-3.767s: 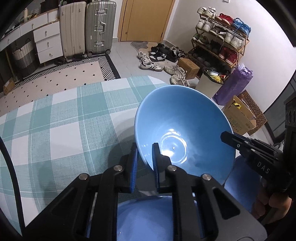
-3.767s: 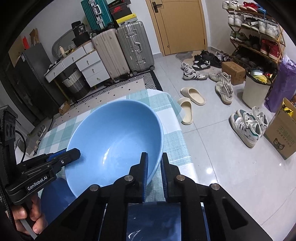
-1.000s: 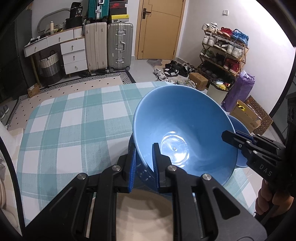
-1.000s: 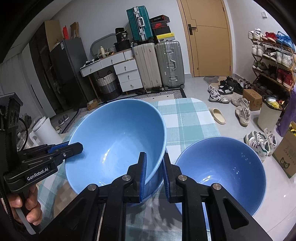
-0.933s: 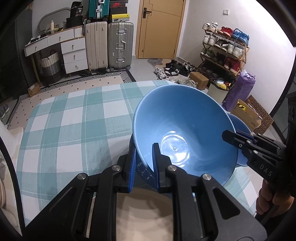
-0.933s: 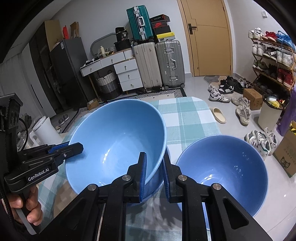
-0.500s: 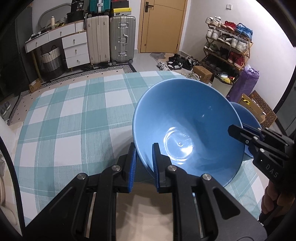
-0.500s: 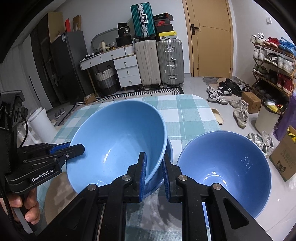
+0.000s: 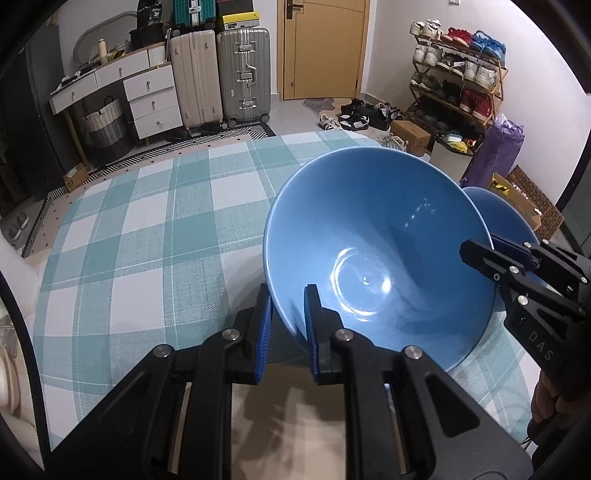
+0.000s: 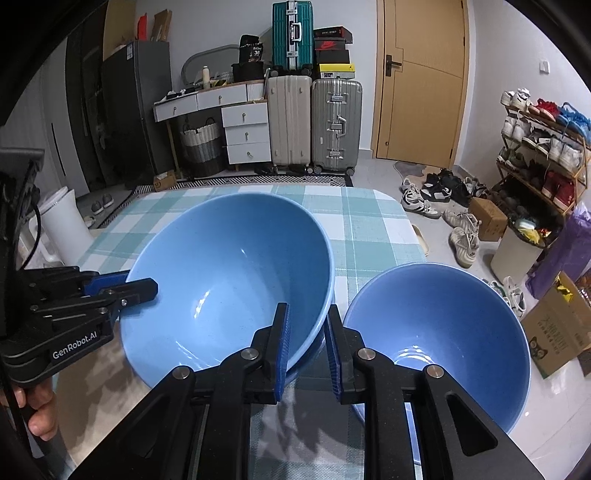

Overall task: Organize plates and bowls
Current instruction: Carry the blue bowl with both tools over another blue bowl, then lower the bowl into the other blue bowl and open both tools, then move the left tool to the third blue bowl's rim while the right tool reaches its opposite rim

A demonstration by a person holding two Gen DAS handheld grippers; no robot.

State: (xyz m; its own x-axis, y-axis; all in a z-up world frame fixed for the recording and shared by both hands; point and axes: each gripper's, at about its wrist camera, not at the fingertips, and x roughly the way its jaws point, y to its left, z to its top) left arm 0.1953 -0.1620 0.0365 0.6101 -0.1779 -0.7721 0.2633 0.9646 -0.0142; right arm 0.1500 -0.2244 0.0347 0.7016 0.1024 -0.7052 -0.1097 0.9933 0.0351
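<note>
My left gripper (image 9: 288, 291) has its jaws clamped on the near rim of the large blue bowl (image 9: 376, 258), and my right gripper (image 10: 306, 314) has its jaws clamped on the opposite side of the same rim, so the bowl hangs between the two just above the tabletop (image 9: 147, 236) with its teal-and-white check cloth. In the right wrist view a further blue rim shows just under the bowl's lower edge; I cannot tell what it belongs to.

Writing I can read: "GenRobot.AI" in white on the side of the left gripper, at the lower left of the right wrist view, and "DAS" on the body of the right gripper, at the lower right of the left wrist view. Far back, a black bag (image 10: 252, 55) on the white drawer unit (image 10: 243, 127) carries the number 36.

The second blue bowl (image 10: 439, 339) sits on the tabletop at the lower right of the right wrist view, fully open to me, just beside the held bowl; from the left wrist camera only a sliver of it peeks out behind the held bowl's right edge. Only the right wrist view shows the teal suitcase (image 10: 292, 35) stacked above the beige and grey ones. Fingers (image 10: 40, 413) of the person's left hand show at the lower left there.
</note>
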